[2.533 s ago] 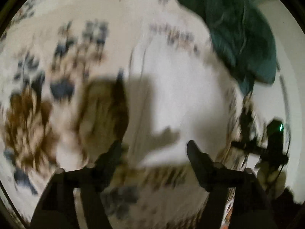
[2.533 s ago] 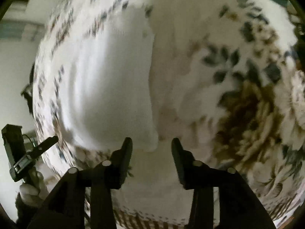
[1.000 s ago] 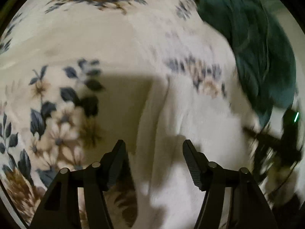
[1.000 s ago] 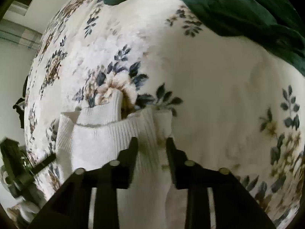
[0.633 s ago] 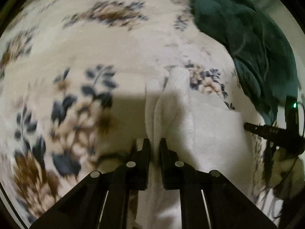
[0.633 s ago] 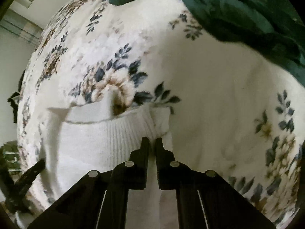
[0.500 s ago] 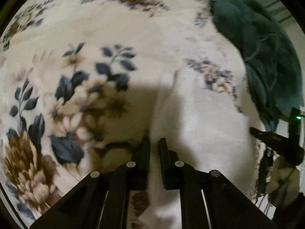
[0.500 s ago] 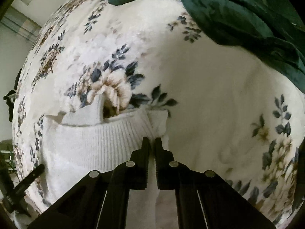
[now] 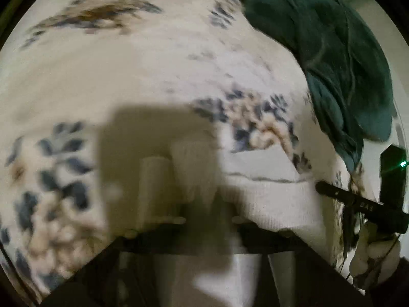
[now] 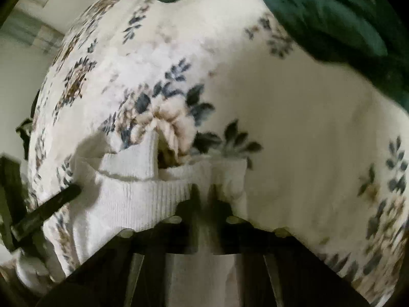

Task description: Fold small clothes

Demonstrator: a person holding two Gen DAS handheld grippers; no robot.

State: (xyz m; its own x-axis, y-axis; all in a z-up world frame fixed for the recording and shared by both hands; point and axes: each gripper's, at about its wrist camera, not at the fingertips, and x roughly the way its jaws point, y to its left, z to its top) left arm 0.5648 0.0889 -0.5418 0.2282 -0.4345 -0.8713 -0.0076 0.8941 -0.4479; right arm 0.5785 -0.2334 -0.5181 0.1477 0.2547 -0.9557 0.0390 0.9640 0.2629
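Observation:
A small white ribbed knit garment (image 10: pixel 143 194) lies on a floral blanket (image 10: pixel 294 133). My right gripper (image 10: pixel 203 192) is shut on the garment's right edge, near its ribbed hem. The garment also shows in the left wrist view (image 9: pixel 268 199), blurred by motion. My left gripper (image 9: pixel 208 202) is shut on the garment's left edge, in shadow. The right gripper's finger shows at the right of the left wrist view (image 9: pixel 358 204), and the left gripper's finger shows at the left of the right wrist view (image 10: pixel 46 209).
A dark green cloth (image 9: pixel 332 51) lies heaped at the far right of the floral blanket (image 9: pixel 127 76); it fills the top right of the right wrist view (image 10: pixel 332 20). A pale wall (image 10: pixel 20 51) shows beyond the blanket's left edge.
Both grippers have stayed shut on the garment's edges and moved with it; the left view is now blurred and the garment's hem sits closer to both cameras.

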